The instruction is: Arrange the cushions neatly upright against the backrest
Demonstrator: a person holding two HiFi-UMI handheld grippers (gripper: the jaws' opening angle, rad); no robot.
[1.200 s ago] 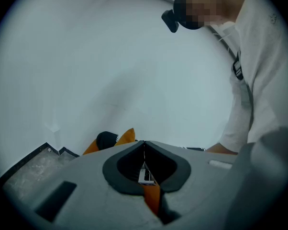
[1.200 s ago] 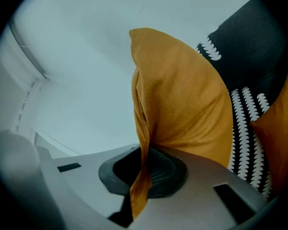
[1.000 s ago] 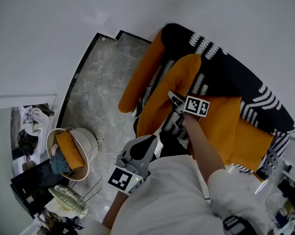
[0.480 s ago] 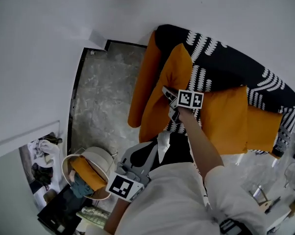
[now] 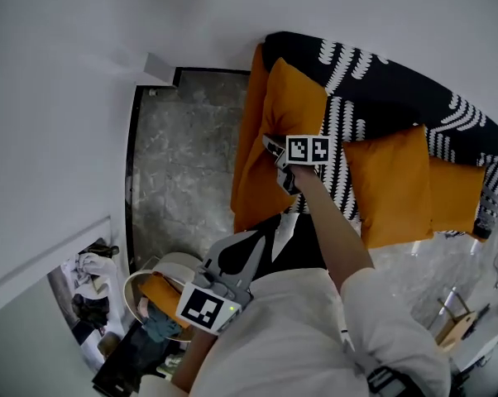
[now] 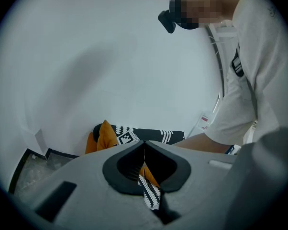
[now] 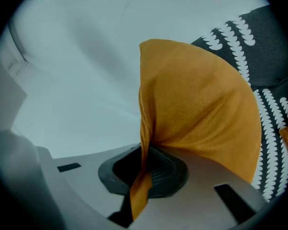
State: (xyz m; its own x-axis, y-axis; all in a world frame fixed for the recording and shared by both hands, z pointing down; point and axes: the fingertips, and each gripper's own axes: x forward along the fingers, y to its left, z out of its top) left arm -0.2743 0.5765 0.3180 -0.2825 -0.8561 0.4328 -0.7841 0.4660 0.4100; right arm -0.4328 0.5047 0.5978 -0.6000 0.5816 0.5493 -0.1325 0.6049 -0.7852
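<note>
Sofa backrest (image 5: 381,81) half behind orange cushion (image 5: 294,110)

No word, number or brand can be read anywhere. The cube on the right gripper (image 7: 143,167) carries two black-and-white square markers (image 5: 308,149) and the cube on the left gripper (image 6: 145,163) shows one such square marker (image 5: 203,306); these are coded patterns, not letters. In the left gripper view a small white tag (image 6: 204,121) with a red mark shows in the background, too small to make out
</note>
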